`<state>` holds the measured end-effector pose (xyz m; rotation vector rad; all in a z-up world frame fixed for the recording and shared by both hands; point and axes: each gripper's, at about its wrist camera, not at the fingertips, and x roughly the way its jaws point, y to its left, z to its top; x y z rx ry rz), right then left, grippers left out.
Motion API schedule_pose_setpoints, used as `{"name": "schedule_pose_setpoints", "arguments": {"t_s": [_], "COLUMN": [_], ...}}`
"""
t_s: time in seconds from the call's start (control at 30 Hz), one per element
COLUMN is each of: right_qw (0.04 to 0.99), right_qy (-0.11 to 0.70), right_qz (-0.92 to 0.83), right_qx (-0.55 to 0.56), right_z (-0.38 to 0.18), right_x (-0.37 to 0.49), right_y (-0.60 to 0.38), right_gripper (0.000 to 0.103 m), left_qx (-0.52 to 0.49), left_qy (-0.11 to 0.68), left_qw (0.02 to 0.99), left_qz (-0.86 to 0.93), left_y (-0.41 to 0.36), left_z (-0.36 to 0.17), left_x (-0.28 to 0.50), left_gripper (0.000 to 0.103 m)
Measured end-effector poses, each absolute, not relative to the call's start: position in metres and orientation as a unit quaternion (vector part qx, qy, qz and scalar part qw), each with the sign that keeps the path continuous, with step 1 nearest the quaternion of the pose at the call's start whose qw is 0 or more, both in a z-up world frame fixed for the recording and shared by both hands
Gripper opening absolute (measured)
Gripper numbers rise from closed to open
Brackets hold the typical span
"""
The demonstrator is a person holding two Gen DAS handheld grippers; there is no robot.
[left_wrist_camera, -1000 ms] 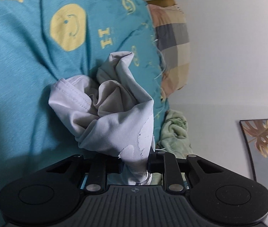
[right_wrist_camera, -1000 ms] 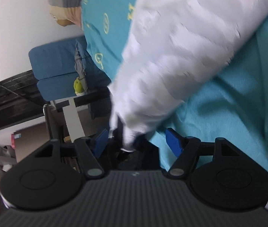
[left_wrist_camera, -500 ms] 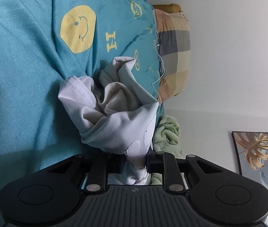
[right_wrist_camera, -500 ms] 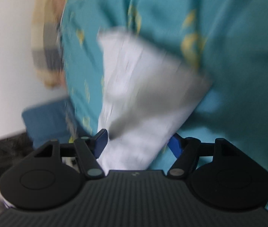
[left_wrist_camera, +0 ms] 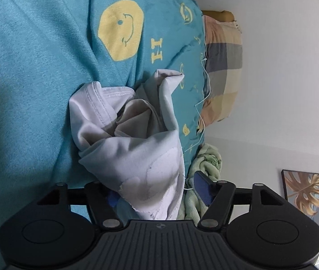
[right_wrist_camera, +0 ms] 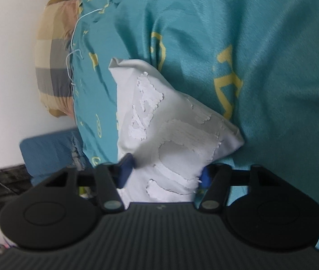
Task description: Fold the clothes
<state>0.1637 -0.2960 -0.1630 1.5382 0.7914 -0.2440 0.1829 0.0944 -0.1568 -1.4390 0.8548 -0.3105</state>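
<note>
Lying bunched on the teal blanket (left_wrist_camera: pixel 35 90) of the bed, the white garment (left_wrist_camera: pixel 134 148) shows a stitched hem and a cracked white print on its cloth. Its near end reaches between the fingers of the left tongs (left_wrist_camera: pixel 157 193), which stand spread apart with nothing pinched. From the right wrist view, the same garment fills the gap of the right tongs (right_wrist_camera: pixel 166 173), also parted and released. A plaid pillow (left_wrist_camera: pixel 224 65) lies past the blanket's edge, with crumpled green cloth (left_wrist_camera: pixel 206 159) beside it.
</note>
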Motion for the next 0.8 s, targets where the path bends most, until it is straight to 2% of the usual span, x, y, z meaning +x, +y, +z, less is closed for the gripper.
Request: {"name": "schedule_pose_setpoints", "arguments": {"t_s": [0.03, 0.07, 0.17, 0.27, 0.47, 0.8], "right_qw": [0.649, 0.654, 0.675, 0.7, 0.72, 0.736], "right_qy": [0.35, 0.349, 0.347, 0.341, 0.307, 0.229], "right_qz": [-0.107, -0.106, -0.101, -0.094, -0.071, -0.046], "right_qx": [0.667, 0.663, 0.643, 0.62, 0.618, 0.635], "right_z": [-0.161, -0.16, -0.152, -0.14, -0.105, -0.023], "right_x": [0.165, 0.165, 0.169, 0.173, 0.164, 0.12], "right_y": [-0.295, -0.294, -0.292, -0.29, -0.295, -0.356], "right_gripper": [0.043, 0.037, 0.026, 0.022, 0.019, 0.019], "left_qx": [-0.636, -0.636, -0.637, -0.631, -0.642, -0.594], "left_qy": [0.377, 0.377, 0.375, 0.367, 0.357, 0.347], "left_qw": [0.659, 0.659, 0.66, 0.669, 0.66, 0.688], "left_qz": [-0.137, -0.136, -0.135, -0.141, -0.158, -0.23], "left_y": [0.093, 0.093, 0.09, 0.089, 0.085, 0.003], "left_z": [-0.157, -0.158, -0.159, -0.149, -0.117, 0.016], "left_x": [0.184, 0.185, 0.189, 0.186, 0.17, 0.154], "left_gripper": [0.041, 0.035, 0.026, 0.023, 0.022, 0.022]}}
